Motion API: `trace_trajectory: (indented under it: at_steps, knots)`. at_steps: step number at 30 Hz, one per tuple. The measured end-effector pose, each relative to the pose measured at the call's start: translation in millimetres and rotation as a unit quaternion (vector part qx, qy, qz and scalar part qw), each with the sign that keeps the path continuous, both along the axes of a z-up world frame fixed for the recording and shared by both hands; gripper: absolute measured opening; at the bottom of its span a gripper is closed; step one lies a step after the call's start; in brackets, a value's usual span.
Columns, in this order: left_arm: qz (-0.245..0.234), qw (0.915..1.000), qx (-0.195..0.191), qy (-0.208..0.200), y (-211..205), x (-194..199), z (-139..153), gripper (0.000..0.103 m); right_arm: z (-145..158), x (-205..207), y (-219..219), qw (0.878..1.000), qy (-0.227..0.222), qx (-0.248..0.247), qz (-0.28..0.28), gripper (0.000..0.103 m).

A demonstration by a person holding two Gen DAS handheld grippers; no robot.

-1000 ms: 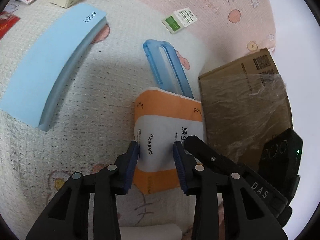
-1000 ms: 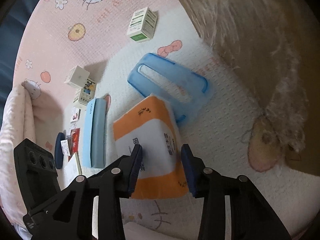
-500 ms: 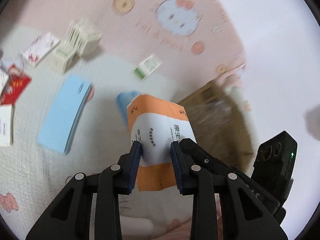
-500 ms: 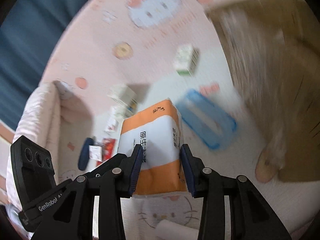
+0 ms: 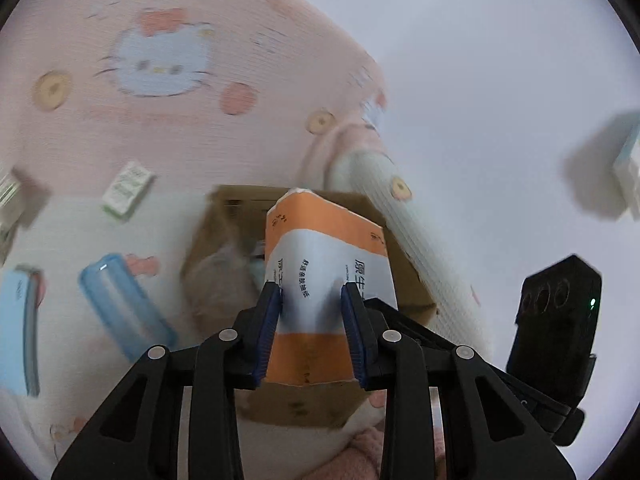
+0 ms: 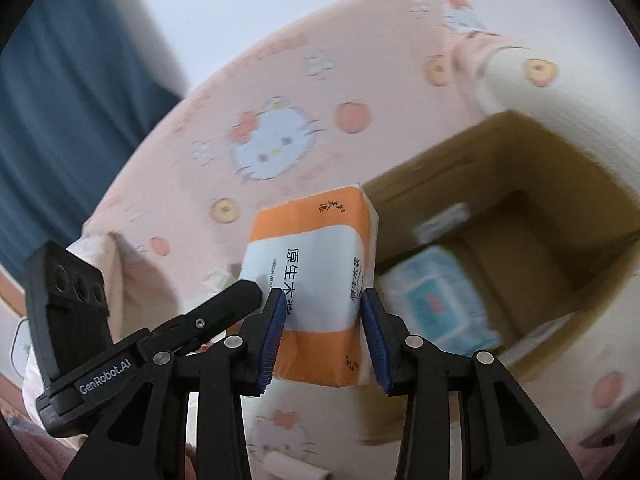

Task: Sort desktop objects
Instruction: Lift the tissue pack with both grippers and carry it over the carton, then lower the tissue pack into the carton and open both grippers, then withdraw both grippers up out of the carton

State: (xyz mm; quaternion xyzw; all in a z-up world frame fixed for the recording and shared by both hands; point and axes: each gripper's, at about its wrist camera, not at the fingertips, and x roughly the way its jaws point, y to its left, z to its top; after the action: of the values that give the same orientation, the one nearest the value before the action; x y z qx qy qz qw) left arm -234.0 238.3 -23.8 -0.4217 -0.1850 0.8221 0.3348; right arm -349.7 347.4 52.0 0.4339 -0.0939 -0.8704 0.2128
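Orange-and-white tissue pack (image 5: 328, 276) hanging above the cardboard box (image 6: 516, 184), clamped by both left gripper (image 5: 312, 328) and right gripper (image 6: 324, 336); one blue packet (image 6: 436, 300) already boxed, blue case (image 5: 124, 312) and small carton (image 5: 128, 188) still waiting on the bedspread (image 5: 80, 240)

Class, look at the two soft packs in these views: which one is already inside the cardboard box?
The pale blue pack lies inside the cardboard box. The orange-and-white tissue pack is held in the air.

glossy plastic-wrapped tissue pack (image 5: 328, 276), matt cardboard box (image 6: 560, 184)
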Motion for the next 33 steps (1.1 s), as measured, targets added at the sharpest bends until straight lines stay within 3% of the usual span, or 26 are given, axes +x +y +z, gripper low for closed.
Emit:
trace_trajectory:
  at_steps: [7,11,14,16,19,24,25,27,31,33]
  knots:
    - [-0.024,0.9981,-0.045,-0.036,54,-19,-15,0.034,-9,-58,52,0.998,-0.062,-0.017,-0.003,0.036]
    - [-0.019,0.9911,-0.112,-0.070,68,-27,-30,0.034,-33,-95,61,0.991,-0.127,-0.027,0.035,0.037]
    - [-0.019,0.9847,-0.145,-0.095,70,-35,-42,0.036,-66,-117,51,0.978,-0.192,0.049,0.065,0.037]
    - [-0.013,0.9826,-0.156,-0.100,68,-39,-46,0.037,-91,-125,44,0.963,-0.231,0.116,0.075,0.037]
    - [-0.007,0.9834,-0.155,-0.094,64,-42,-45,0.037,-106,-127,49,0.959,-0.250,0.116,0.070,0.037]
    - [-0.012,0.9851,-0.155,-0.074,64,-43,-40,0.037,-99,-122,59,0.965,-0.234,0.112,0.049,0.037]
    - [-0.012,0.9860,-0.150,-0.072,64,-43,-38,0.039,-91,-119,61,0.967,-0.226,0.107,0.044,0.037]
    - [-0.006,0.9883,-0.138,-0.064,61,-39,-32,0.054,-76,-112,62,0.972,-0.209,0.099,0.035,0.037]
    - [-0.005,0.9934,-0.103,-0.050,48,-26,-16,0.057,-34,-84,53,0.981,-0.149,0.123,0.020,0.038]
    - [-0.001,0.9937,-0.105,-0.039,39,-17,-8,0.058,-16,-76,42,0.983,-0.123,0.135,0.027,0.041]
